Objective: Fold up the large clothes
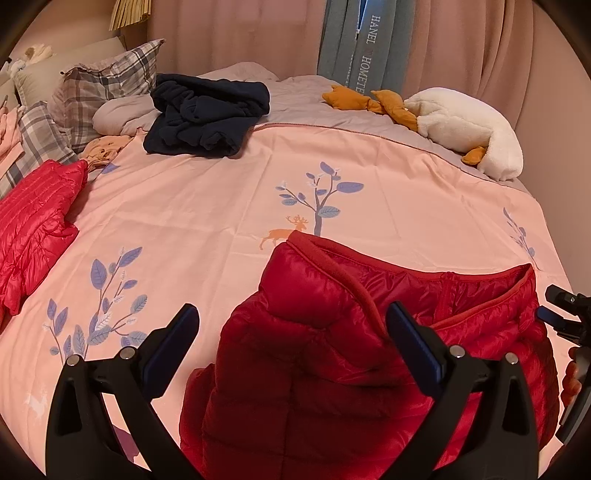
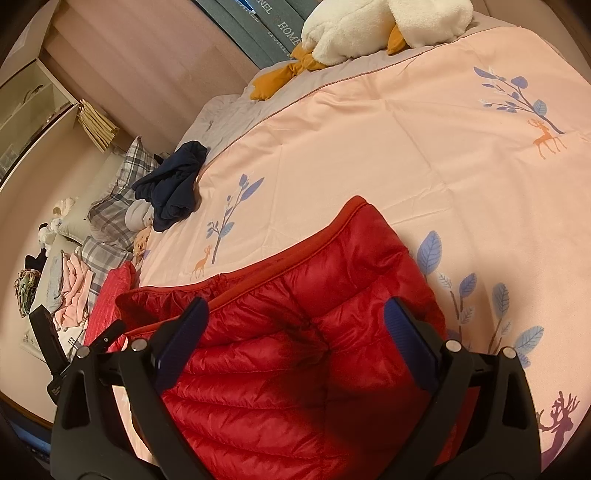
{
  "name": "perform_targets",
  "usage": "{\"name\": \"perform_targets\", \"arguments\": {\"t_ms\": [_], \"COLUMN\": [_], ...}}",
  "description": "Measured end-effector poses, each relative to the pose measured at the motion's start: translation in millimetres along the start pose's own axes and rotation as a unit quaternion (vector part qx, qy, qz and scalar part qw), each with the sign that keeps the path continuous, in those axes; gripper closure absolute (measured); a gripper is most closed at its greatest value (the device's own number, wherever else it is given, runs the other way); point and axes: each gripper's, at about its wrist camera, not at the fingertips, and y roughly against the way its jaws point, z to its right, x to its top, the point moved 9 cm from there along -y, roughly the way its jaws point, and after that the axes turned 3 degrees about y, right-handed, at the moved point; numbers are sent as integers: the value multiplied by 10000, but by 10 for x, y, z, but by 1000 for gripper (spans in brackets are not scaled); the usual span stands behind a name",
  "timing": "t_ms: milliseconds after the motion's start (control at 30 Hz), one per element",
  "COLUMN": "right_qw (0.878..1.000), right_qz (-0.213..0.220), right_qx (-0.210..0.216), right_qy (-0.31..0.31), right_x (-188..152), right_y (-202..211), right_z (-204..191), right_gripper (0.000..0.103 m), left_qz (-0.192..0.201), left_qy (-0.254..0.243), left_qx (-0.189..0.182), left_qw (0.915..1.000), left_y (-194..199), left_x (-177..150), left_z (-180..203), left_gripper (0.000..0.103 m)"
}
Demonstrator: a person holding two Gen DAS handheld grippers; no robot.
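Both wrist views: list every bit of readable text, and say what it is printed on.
"HANEL" and "HOMETE", white letters running down the blue-grey curtain panel behind the bed, cut off at both ends.
"HOME", with the partial letters "NEL" above it, on the same curtain panel in the right wrist view.
Dark lettering on the white item at the left edge of the right wrist view: too small to read.

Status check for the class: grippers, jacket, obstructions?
Left gripper open, right gripper open, neither gripping. Red puffer jacket lies on the pink bedspread. Nothing blocking.
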Motion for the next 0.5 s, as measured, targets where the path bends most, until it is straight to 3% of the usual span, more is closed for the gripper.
{"name": "perform_targets", "arguments": {"t_ms": [500], "right_qw": [9989], "right_qz": [221], "right_qx": [-384], "right_qy": [-166], "right_x": [-91], "right_y": [278], "right_z": [280], "right_gripper": [6], "left_qz": [-54], "left_qy": [-35], "left_qx": [83], "left_qw": [9999], "left_y": [79], "left_x": [-125], "left_z": [-121], "left_gripper": [1]}}
